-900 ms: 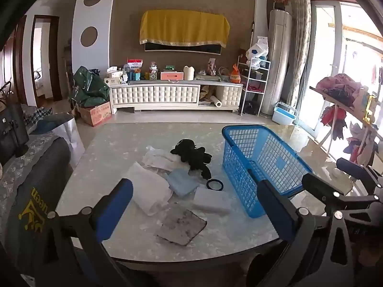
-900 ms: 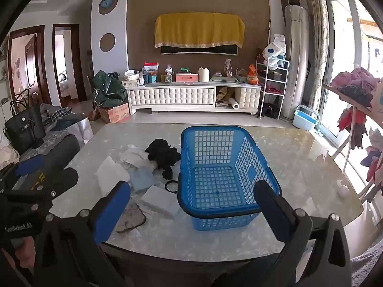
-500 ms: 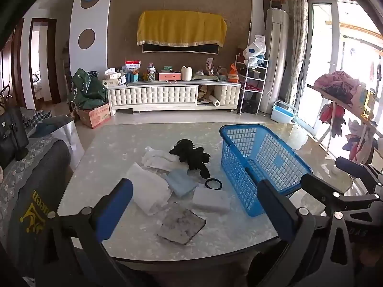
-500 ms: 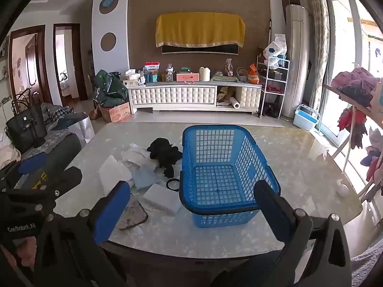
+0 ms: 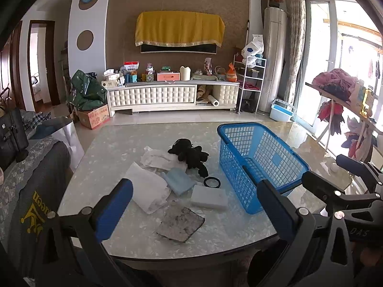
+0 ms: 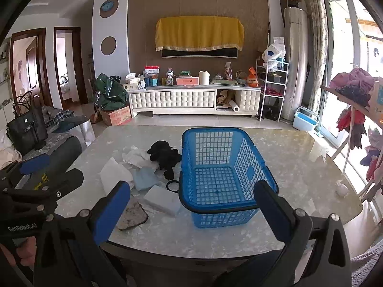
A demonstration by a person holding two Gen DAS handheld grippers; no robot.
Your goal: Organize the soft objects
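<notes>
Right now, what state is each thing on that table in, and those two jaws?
Basket: upright, empty.
Black cloth: crumpled, beside the basket.
White sponge: lying flat.
Dirty pad: flat, nearest the table edge.
Black ring: flat.
Left gripper: open, holding nothing.
Right gripper: open, holding nothing.

I've eased both grippers forward a touch: the blue basket (image 6: 222, 179) and the pile of soft things, black cloth (image 5: 190, 154) included, sit slightly nearer in both wrist views than a second ago. Nothing on the counter (image 5: 115, 143) has shifted.
</notes>
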